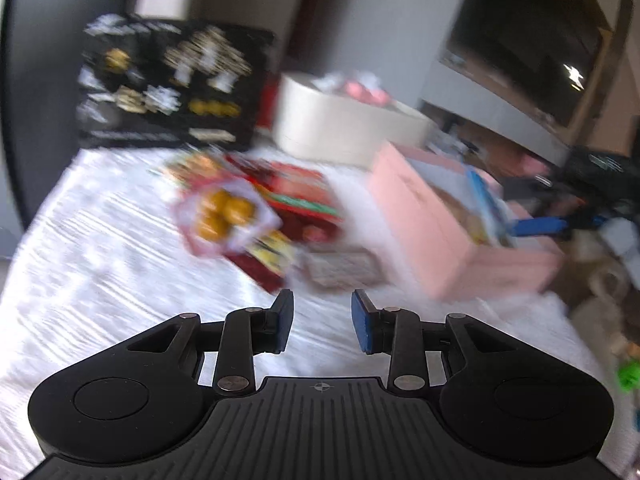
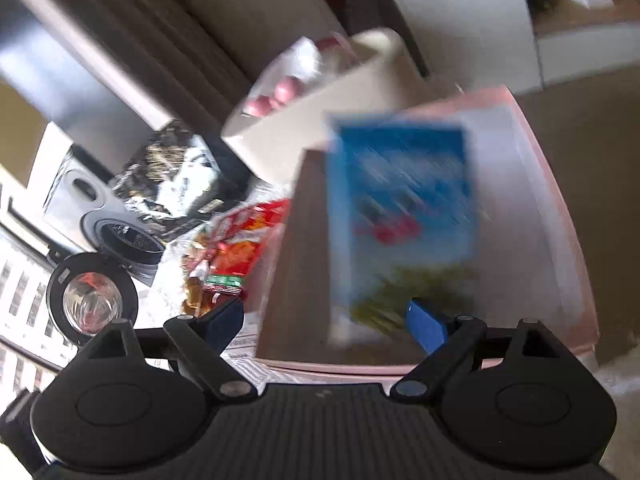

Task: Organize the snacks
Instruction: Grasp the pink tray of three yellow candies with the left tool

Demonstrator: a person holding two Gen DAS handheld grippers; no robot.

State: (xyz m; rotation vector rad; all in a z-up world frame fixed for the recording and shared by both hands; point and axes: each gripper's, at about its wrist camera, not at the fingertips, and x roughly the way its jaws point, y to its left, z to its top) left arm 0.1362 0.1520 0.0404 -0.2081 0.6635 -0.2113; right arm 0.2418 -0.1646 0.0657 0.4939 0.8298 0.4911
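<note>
A blurred pile of snack packets lies on the white cloth: one with orange round pieces (image 1: 226, 212) on top of red packets (image 1: 304, 196). My left gripper (image 1: 323, 318) hovers just short of the pile, its jaws drawn close with nothing between them. A pink bin (image 1: 424, 232) stands to the right with a blue snack box (image 1: 486, 200) in it. In the right wrist view the blue box (image 2: 400, 208) stands inside the pink bin (image 2: 560, 200). My right gripper (image 2: 325, 310) is open over the bin's near rim, and its left pad is well clear of the box.
A cream bin (image 1: 340, 128) holding pink-wrapped sweets sits behind the pile, with a black printed box (image 1: 168, 84) to its left. Red packets (image 2: 248, 232) lie left of the pink bin. A round lens in a black ring (image 2: 92, 300) is at the left, a dark screen (image 1: 520, 52) at the far right.
</note>
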